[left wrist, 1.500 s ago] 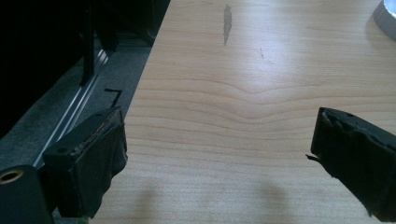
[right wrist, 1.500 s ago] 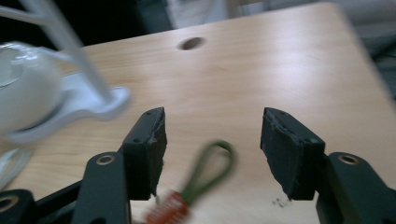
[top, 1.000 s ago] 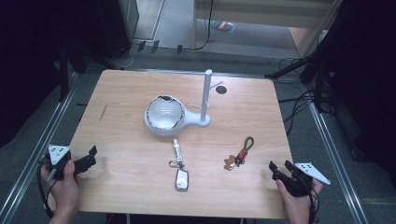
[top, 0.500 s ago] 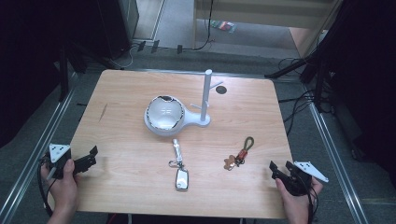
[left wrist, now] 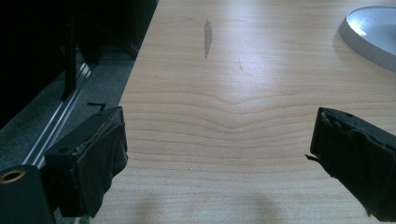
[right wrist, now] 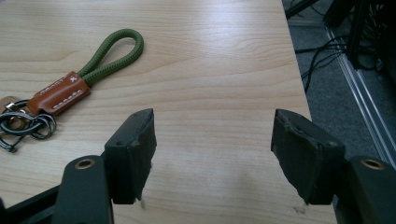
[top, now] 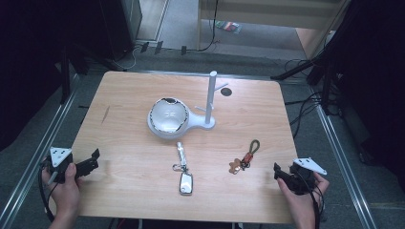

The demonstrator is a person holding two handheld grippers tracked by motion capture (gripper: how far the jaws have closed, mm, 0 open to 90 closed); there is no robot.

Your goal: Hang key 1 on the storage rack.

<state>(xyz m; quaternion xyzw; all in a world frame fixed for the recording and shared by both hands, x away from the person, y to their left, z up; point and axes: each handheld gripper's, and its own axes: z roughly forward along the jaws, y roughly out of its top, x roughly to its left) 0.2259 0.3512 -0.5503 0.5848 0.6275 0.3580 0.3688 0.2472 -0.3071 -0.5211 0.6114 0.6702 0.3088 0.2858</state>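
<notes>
Right gripper (right wrist: 212,154) jaws apart and empty, green-looped keychain (right wrist: 70,79) lying ahead to its left, near, untouched, on the table (right wrist: 224,56)

A lab recording bay: wooden table (top: 143,191) in aluminium rails (top: 38,157); loose cables (top: 305,114) on grey floor.

Each bare hand holds a black two-jaw tool: the left gripper (top: 95,156) and the right gripper (top: 277,171) both carry a pale grey three-cornered plate with small dark holes on top, and a thin black cable trails from each past the wrist. In the gripper views the jaws are blocky black fingers (left wrist: 95,154) wrapped in wrinkled, frayed black tape, and brass-ringed screw holes sit in the matte black arms behind the pads (right wrist: 133,149)
</notes>
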